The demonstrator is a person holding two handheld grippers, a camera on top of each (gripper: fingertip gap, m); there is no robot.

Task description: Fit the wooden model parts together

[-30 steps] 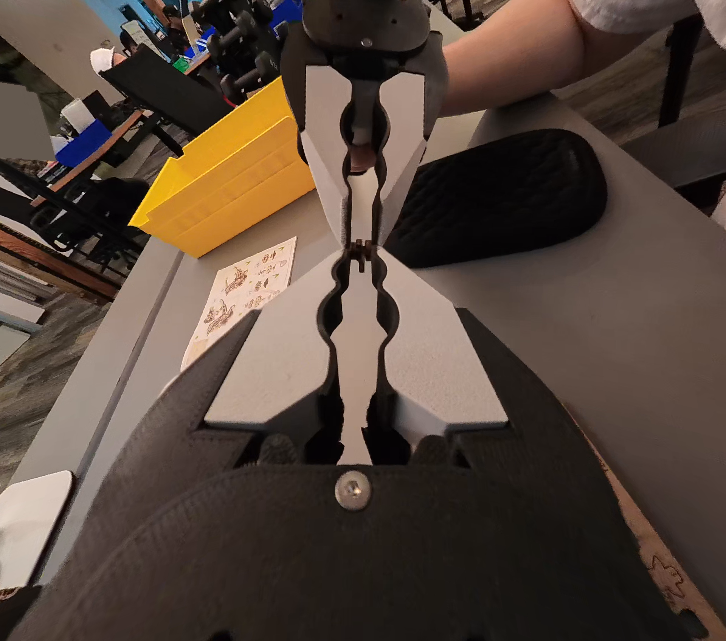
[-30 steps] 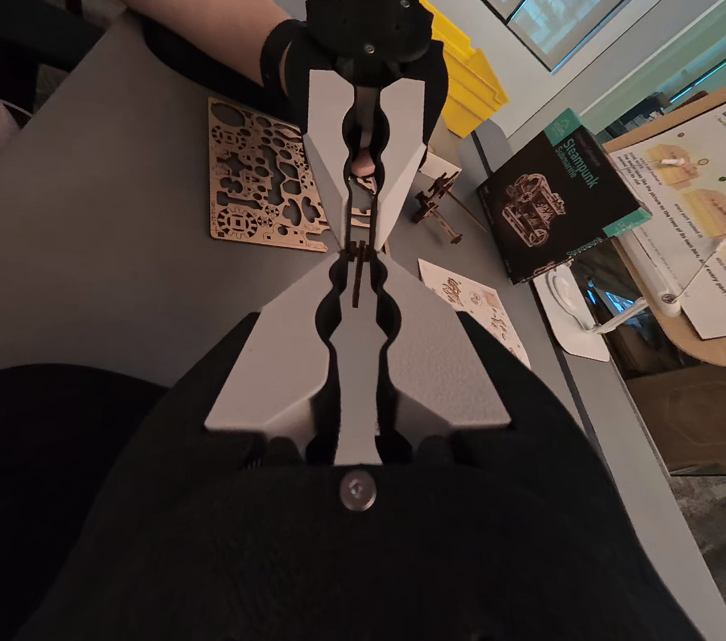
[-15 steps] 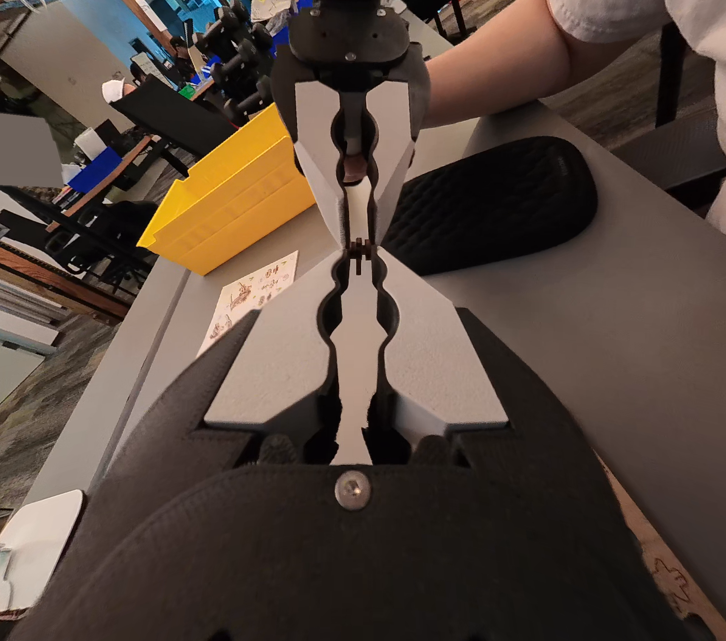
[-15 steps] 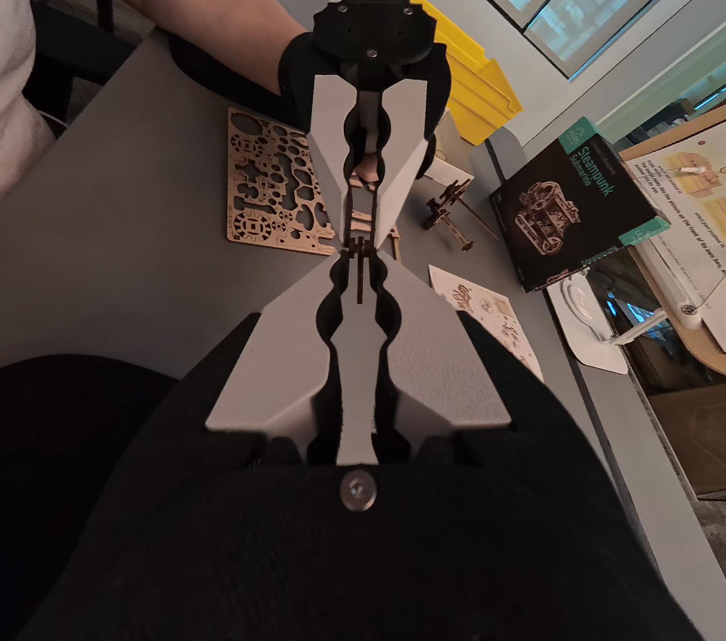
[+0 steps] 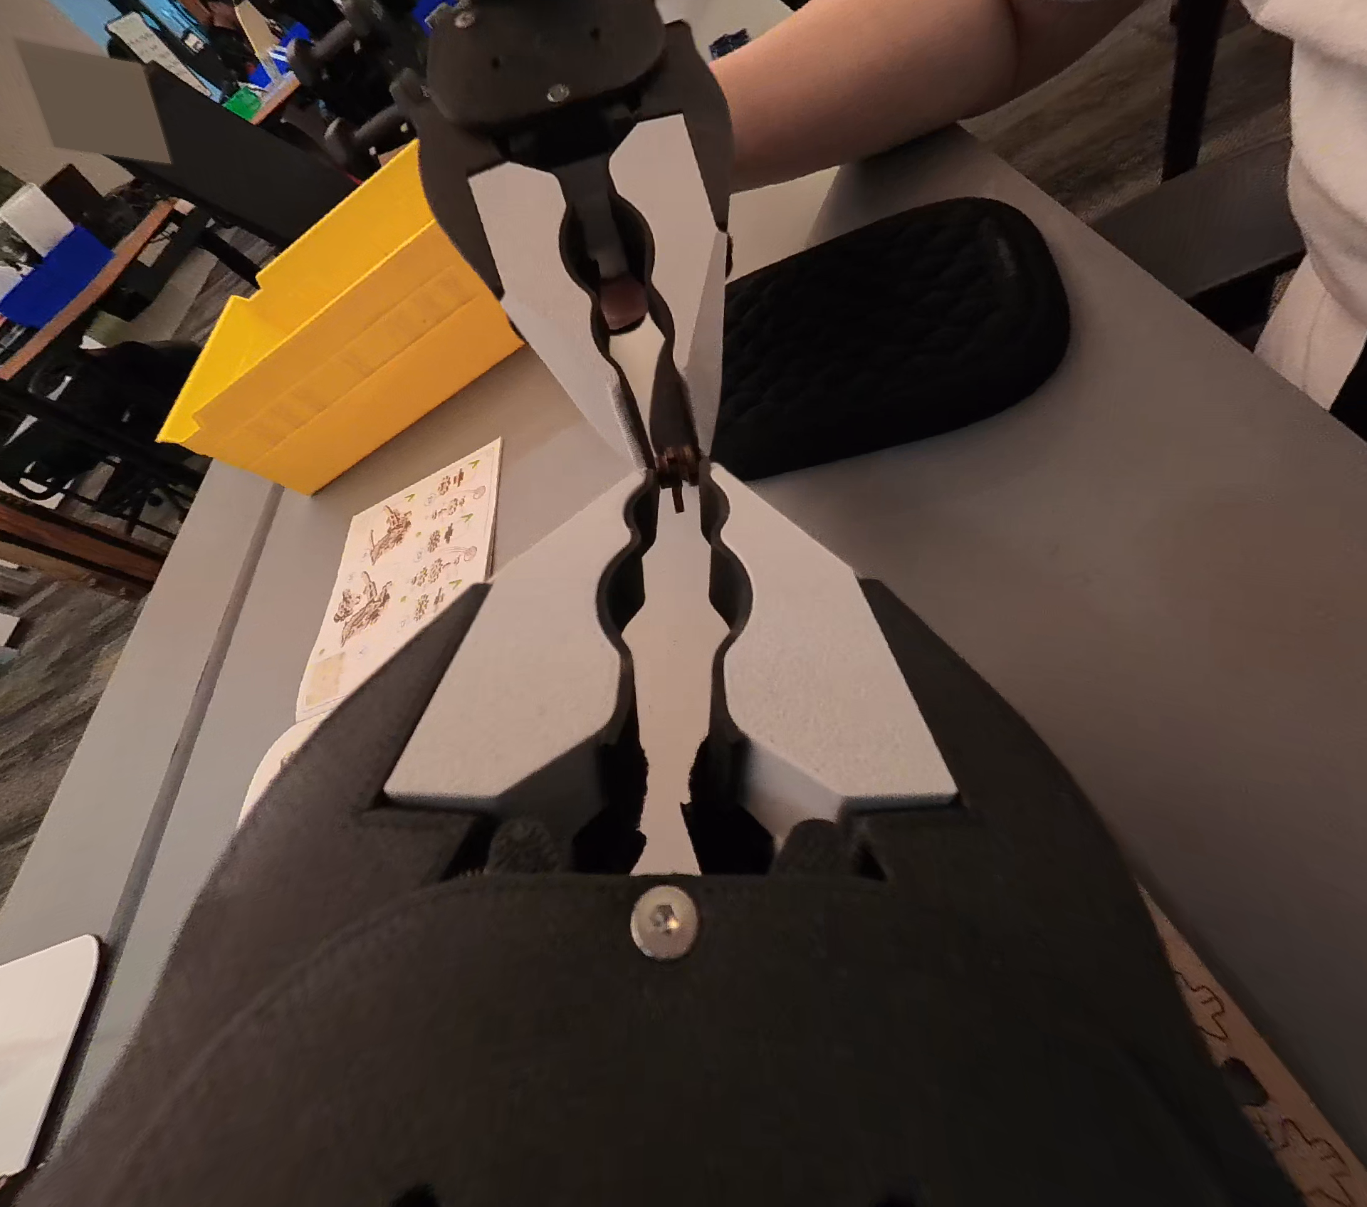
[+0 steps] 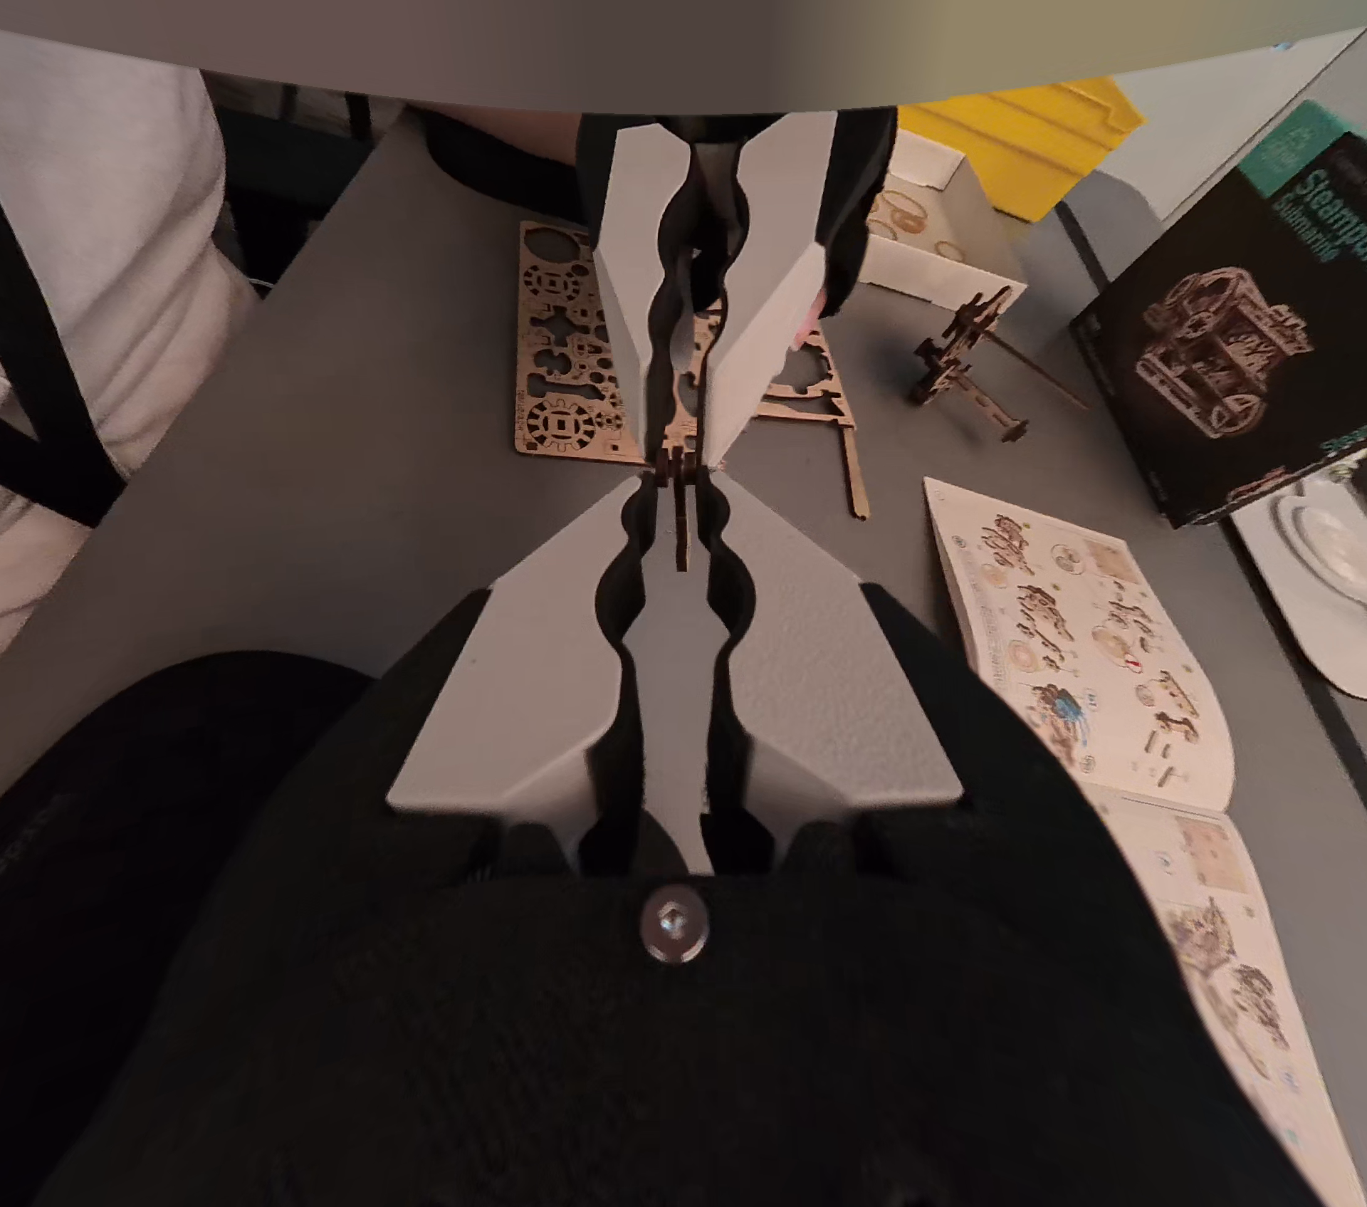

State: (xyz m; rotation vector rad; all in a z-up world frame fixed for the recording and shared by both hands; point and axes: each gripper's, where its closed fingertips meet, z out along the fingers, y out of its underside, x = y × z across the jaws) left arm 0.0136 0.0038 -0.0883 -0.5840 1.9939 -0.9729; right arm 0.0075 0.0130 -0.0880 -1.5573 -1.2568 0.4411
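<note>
I hold both grippers tip to tip above the grey worktop [image 5: 1035, 616], clear of its surface. Open worktop lies to the left gripper's right; the worktop edge [image 5: 214, 579] runs along its left, past the instruction sheet [image 5: 414, 550] and yellow bins [image 5: 348, 343]. A black padded rest [image 5: 888, 328] sits behind the meeting point.

My left gripper [image 5: 674, 482] has its fingers pressed onto a small wooden part [image 5: 677, 469]. My right gripper [image 6: 677, 482] pinches a thin dark wooden piece [image 6: 679, 520], edge-on, reaching back between its fingers. The two parts touch at the tips; I cannot tell how far they are seated.

The punched wooden sheet [image 6: 555, 372], a partly built model [image 6: 962, 350] and the black box [image 6: 1220, 343] lie on the worktop beyond.
</note>
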